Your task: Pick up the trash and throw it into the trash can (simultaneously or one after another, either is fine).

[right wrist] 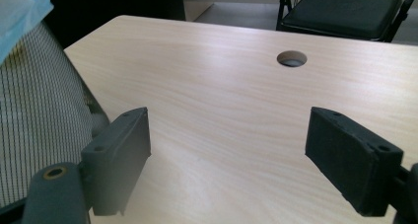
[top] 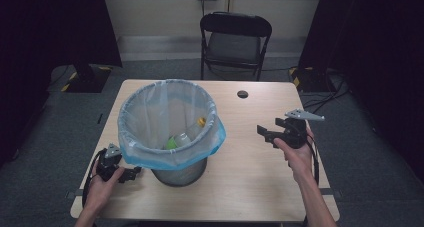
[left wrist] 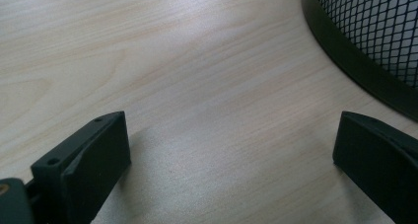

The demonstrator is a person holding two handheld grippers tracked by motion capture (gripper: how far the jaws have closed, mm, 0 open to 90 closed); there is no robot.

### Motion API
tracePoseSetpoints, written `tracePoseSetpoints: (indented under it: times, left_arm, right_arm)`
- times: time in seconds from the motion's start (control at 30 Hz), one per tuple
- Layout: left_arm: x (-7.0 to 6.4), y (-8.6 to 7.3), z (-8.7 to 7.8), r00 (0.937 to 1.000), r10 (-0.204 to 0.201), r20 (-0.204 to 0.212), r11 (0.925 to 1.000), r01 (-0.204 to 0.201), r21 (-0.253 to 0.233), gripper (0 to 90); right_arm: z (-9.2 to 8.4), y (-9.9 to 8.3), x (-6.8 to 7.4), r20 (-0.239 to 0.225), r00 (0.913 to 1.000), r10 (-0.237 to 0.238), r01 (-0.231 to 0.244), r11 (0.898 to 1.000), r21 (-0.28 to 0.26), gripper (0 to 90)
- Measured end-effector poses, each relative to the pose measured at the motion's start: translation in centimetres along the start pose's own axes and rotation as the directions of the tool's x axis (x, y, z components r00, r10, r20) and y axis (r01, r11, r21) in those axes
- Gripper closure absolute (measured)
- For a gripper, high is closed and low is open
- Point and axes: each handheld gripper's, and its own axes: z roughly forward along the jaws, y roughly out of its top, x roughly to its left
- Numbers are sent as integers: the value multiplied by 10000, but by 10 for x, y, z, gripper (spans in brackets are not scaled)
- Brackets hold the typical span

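Looking down from the high view, you are flanking the mesh bin [top: 172,132], which is standing upright on the desk [top: 250,182] with its mouth facing up and its blue liner [top: 212,137] folded over the rim. A bottle [top: 187,134] is lying slanted inside, cap toward the far right. Your left tool [top: 134,174] is sitting just beside the bin's base, your right tool [top: 266,135] well apart from it.

In the left gripper view, the left tool [left wrist: 231,150] is gaping wide and gripping nothing, the bin's dark base ring [left wrist: 355,61] near one jaw.

In the right gripper view, the right tool [right wrist: 229,155] is likewise spread wide and empty. You seem to be approaching; next, I judge, each tool needs the liner's edge between its jaws.
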Motion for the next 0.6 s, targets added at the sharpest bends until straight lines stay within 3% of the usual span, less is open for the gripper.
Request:
tracePoseSetpoints:
  times: [0.23,0.4,0.6]
  left_arm:
    - [0,0,0,10000,-11,-1,10000,11,-10,4]
    - [0,0,0,10000,-19,-7,10000,19,-9,4]
    - [0,0,0,10000,-9,-9,10000,9,1,4]
  right_arm:
    - [0,-21,-6,94,9998,176,-180,9989,425,162]
    - [5,-37,-7,506,9978,-427,368,9930,1121,157]
    - [12,-55,-10,494,9985,-254,170,9865,1630,161]
